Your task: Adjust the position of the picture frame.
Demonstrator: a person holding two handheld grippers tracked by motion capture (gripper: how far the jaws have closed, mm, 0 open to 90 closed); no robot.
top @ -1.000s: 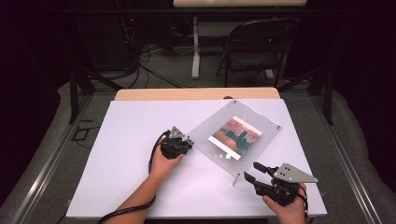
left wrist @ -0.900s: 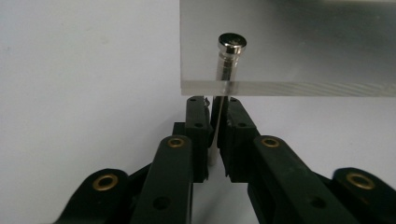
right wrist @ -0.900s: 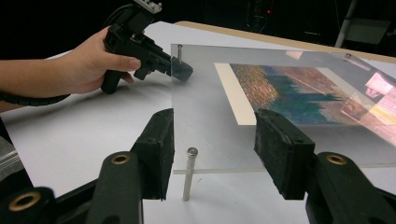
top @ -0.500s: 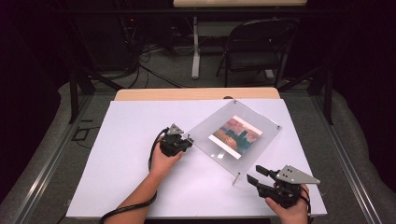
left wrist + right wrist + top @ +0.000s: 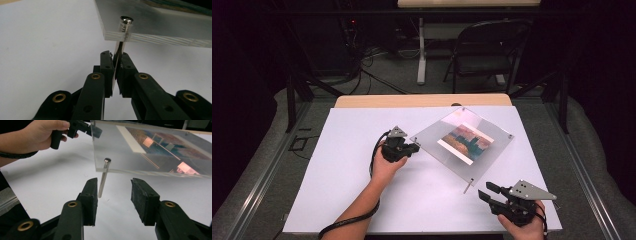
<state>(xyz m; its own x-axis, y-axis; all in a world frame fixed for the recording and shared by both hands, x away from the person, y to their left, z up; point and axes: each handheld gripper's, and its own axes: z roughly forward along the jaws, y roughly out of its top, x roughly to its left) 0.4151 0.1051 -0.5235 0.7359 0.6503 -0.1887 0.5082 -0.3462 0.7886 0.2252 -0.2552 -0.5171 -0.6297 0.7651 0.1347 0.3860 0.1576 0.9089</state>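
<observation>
Acrylic frame's [image 5: 464, 141] corner pin [image 5: 119, 51] clamped in left hand-held gripper [image 5: 115, 65]; right hand-held gripper [image 5: 113, 192] apart.

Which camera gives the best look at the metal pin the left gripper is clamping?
The left gripper view: the pin sits close up between the left gripper jaws, under the acrylic frame corner. The high view shows it tiny; the right gripper view hides it behind the frame.
</observation>
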